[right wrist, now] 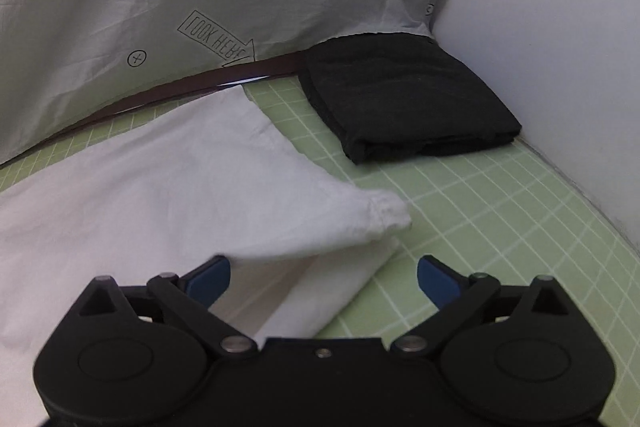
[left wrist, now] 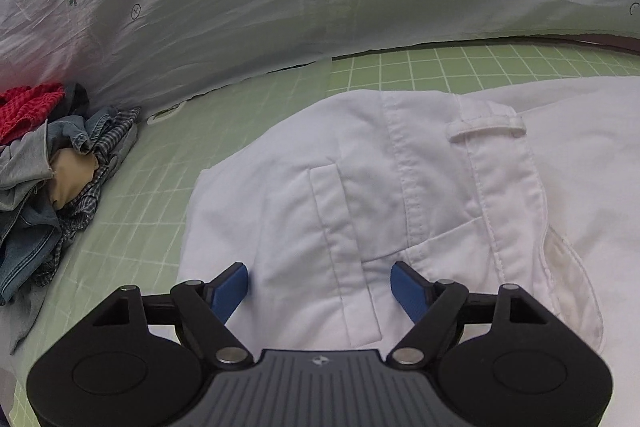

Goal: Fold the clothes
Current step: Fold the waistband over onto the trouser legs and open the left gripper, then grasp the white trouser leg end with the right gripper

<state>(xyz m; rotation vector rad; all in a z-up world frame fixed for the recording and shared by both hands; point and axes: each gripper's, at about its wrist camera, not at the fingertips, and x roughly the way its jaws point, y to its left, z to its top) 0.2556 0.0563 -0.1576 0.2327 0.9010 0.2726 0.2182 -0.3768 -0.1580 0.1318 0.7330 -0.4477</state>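
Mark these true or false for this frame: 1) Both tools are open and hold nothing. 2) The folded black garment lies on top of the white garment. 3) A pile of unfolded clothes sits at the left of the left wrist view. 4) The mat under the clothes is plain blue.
1) True. The left tool and right tool both stand open, with no cloth pinched.
2) False. The folded black garment lies apart from the white garment, on the green grid mat.
3) True. The pile of unfolded clothes includes red, denim and checked pieces.
4) False. The mat is light green with white grid lines.
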